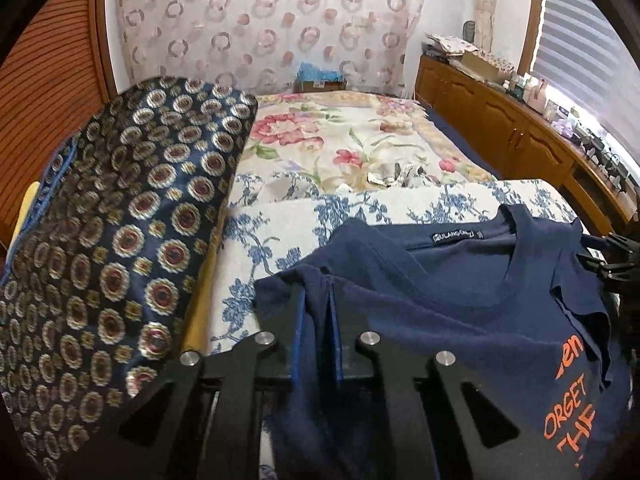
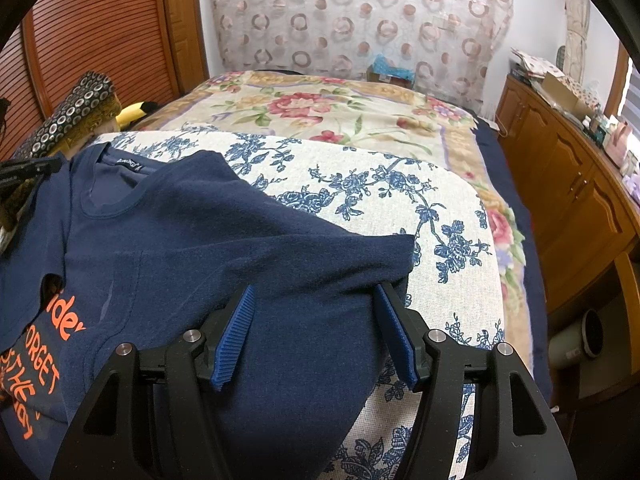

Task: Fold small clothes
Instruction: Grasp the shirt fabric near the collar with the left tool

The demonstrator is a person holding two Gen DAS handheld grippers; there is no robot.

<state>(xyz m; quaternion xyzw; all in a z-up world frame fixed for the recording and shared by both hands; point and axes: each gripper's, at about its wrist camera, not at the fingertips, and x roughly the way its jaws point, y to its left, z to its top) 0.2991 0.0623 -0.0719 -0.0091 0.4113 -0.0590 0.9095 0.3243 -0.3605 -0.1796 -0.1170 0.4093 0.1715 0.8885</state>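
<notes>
The left gripper (image 1: 320,320) is clenched on a pinch of the navy T-shirt (image 1: 460,320): its jaws stand nearly together with a ridge of cloth squeezed up between them, at what looks like the shirt's shoulder or sleeve on that side. From there the shirt runs away to the right in this view, past the neckline with its label, to the orange lettering near the lower right.

The right gripper (image 2: 316,336) is released. Its ribbed blue pads (image 2: 236,336) stand well apart, straddling the cloth, and they do not appear to press on it. The shirt's other sleeve (image 2: 360,248) lies just ahead of those pads, its hem pointing toward the right edge of the bed (image 2: 520,216), flat on the blue-and-white floral cushion (image 2: 400,192) that carries the shirt.

So the garment lies front-up between the two grippers, collar toward the far end of the bed, its long axis running from the collar back toward the person. Each gripper sits at one side of the shirt, across its width. My reading is that the coming move turns on the right side: that gripper is the nearer one to the free sleeve and would need to close on it before both sides can be lifted or folded inward together. A dark patterned bolster (image 1: 120,240) lies close at the left edge and could crowd the left gripper.
</notes>
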